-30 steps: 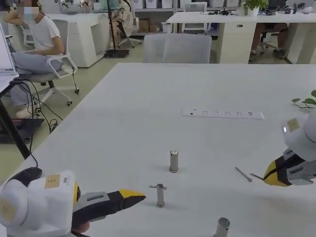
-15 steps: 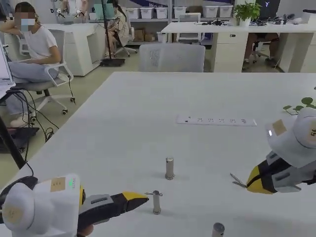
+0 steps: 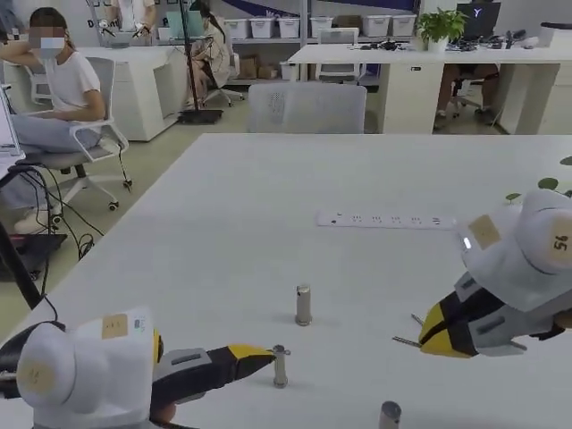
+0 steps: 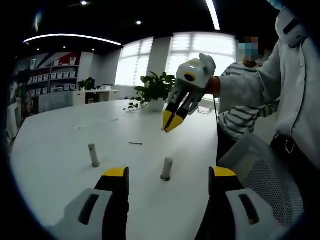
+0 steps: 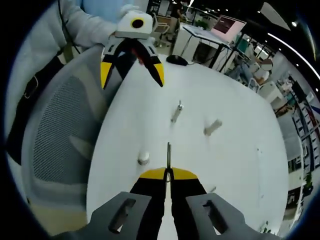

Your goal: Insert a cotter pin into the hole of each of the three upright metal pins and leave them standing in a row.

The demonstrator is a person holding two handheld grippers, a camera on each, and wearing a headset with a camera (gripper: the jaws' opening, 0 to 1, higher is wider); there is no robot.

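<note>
1. Three metal pins stand upright on the white counter (image 3: 223, 223): far pin (image 3: 304, 305), middle pin (image 3: 281, 368), and near pin (image 3: 389, 415), which the bottom edge of the head view cuts off. They stand well apart in a loose triangle, not a straight row.
2. Three cotter pins counted. The first cotter pin (image 3: 273, 350) goes through the top of the middle pin and sticks out sideways.
3. The second cotter pin (image 3: 404, 340) is in the right gripper (image 3: 427, 340). Its jaws are pinched together on the pin, which pokes out past the yellow tips toward the metal pins. The gripper is held off the counter, to the right of the pins. In the right gripper view the same pin (image 5: 168, 152) points straight ahead from the closed tips.
4. The third cotter pin (image 3: 415, 318) lies loose and flat on the counter, just behind the right gripper's tips. It also shows in the left gripper view (image 4: 135, 144).
5. The left gripper (image 3: 261, 357) is low at the near left, one tip just beside the middle pin; cannot tell if they touch. Its jaws are spread wide with nothing held, as seen in the left gripper view and in the right gripper view (image 5: 132, 75).
6. The left gripper view has two metal pins ahead on the counter, with the right gripper (image 4: 171, 125) above them.
7. One power strip (image 3: 384, 219) lies further back on the counter. One grey chair (image 3: 308, 107) stands at the far edge.
</note>
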